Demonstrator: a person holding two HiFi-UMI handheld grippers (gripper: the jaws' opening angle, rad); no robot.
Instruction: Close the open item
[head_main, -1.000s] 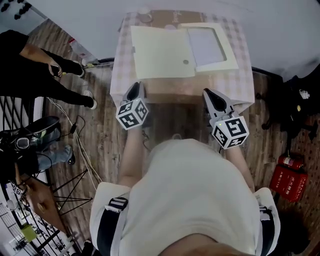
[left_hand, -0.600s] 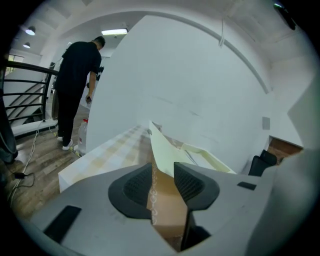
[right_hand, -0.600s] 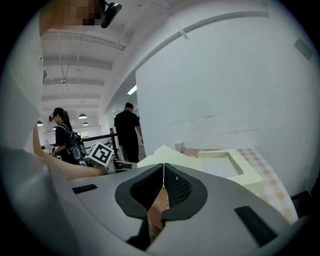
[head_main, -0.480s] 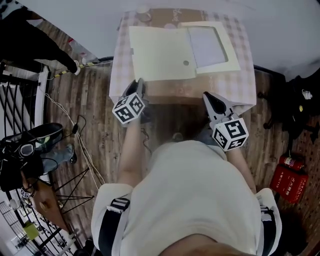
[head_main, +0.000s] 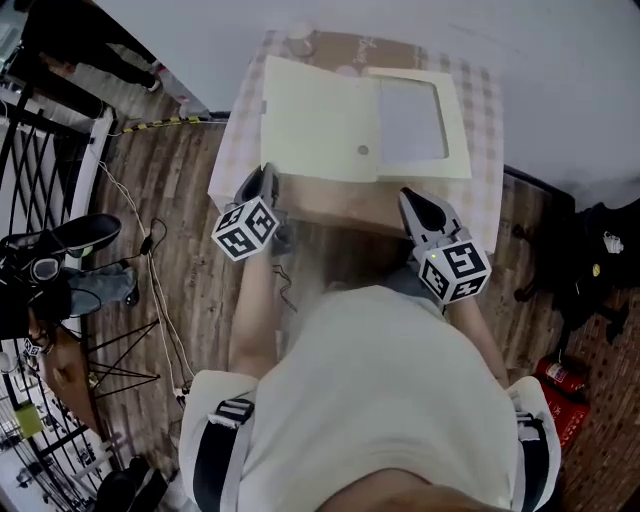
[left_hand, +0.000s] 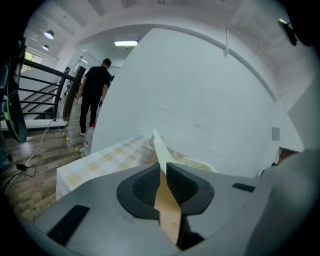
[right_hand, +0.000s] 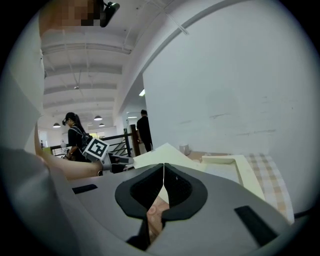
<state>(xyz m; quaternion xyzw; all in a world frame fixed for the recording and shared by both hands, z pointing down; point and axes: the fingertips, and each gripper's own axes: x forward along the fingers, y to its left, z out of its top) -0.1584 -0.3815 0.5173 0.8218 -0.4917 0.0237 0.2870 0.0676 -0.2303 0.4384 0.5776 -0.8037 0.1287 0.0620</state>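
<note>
Left gripper (head_main: 264, 174) moved up to lid's (head_main: 320, 115) near-left corner; fingers (left_hand: 142, 187) just closed, pinching the lid edge. Box (head_main: 458, 130) lies open on bench (head_main: 485, 150), lid flapped left. Right gripper (head_main: 405, 195) at bench front edge, fingers closed on nothing.

A white wall (head_main: 560, 60) rose behind the desk (head_main: 484, 120) with its checked cloth. Wood planks covered the floor (head_main: 200, 230), a black railing (head_main: 40, 150) stood aside, and ceiling lights (left_hand: 125, 43) glowed.

Pale yellow flat box (head_main: 455, 130) lies open on table (head_main: 487, 195), lid (head_main: 318, 120) spread leftward.
</note>
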